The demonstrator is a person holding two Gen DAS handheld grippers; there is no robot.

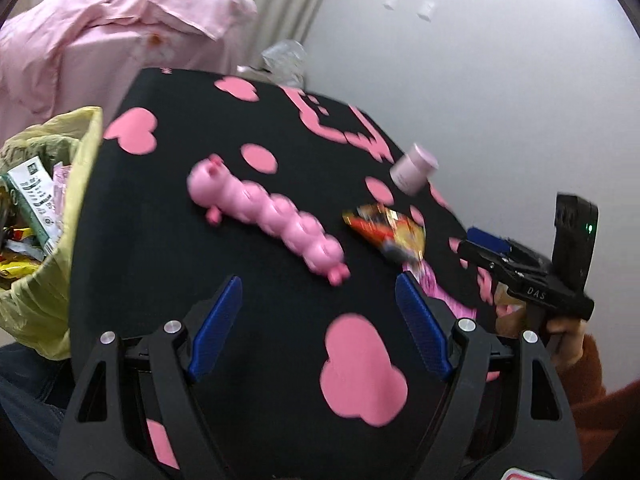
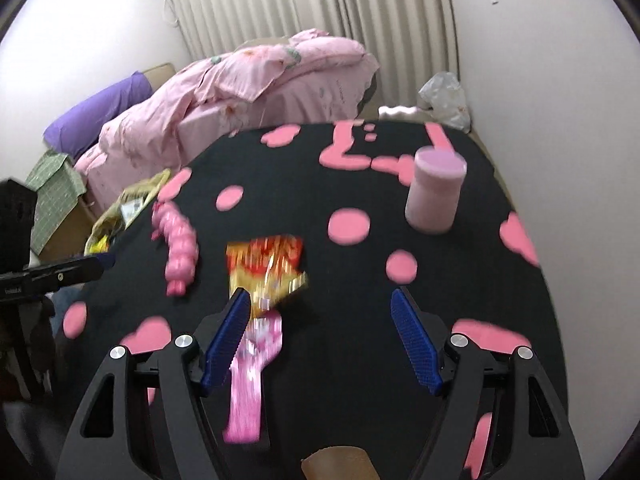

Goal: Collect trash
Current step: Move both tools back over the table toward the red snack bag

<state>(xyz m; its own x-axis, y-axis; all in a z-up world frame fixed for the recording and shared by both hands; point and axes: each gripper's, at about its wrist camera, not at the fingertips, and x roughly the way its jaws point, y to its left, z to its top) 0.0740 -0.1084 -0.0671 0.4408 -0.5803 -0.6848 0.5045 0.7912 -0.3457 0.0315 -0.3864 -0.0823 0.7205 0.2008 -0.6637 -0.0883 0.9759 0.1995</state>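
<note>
A red and gold snack wrapper (image 2: 266, 266) lies on the black table with pink shapes (image 2: 320, 184), with a pink wrapper (image 2: 250, 380) just in front of it. Both also show in the left wrist view, the snack wrapper (image 1: 386, 232) and the pink wrapper (image 1: 436, 286). My right gripper (image 2: 320, 304) is open above the table, its left finger (image 2: 228, 340) over the pink wrapper's edge. My left gripper (image 1: 318, 292) is open and empty, near a pink caterpillar toy (image 1: 272, 216). A yellow-lined trash bin (image 1: 44, 216) with wrappers inside stands off the table's left edge.
A pink jar (image 2: 436, 192) stands upright at the table's far right. A bed with pink bedding (image 2: 240, 92) and a purple pillow (image 2: 100, 116) is behind the table. A white plastic bag (image 2: 444, 98) sits by the wall. A brown object (image 2: 340, 462) shows at the near edge.
</note>
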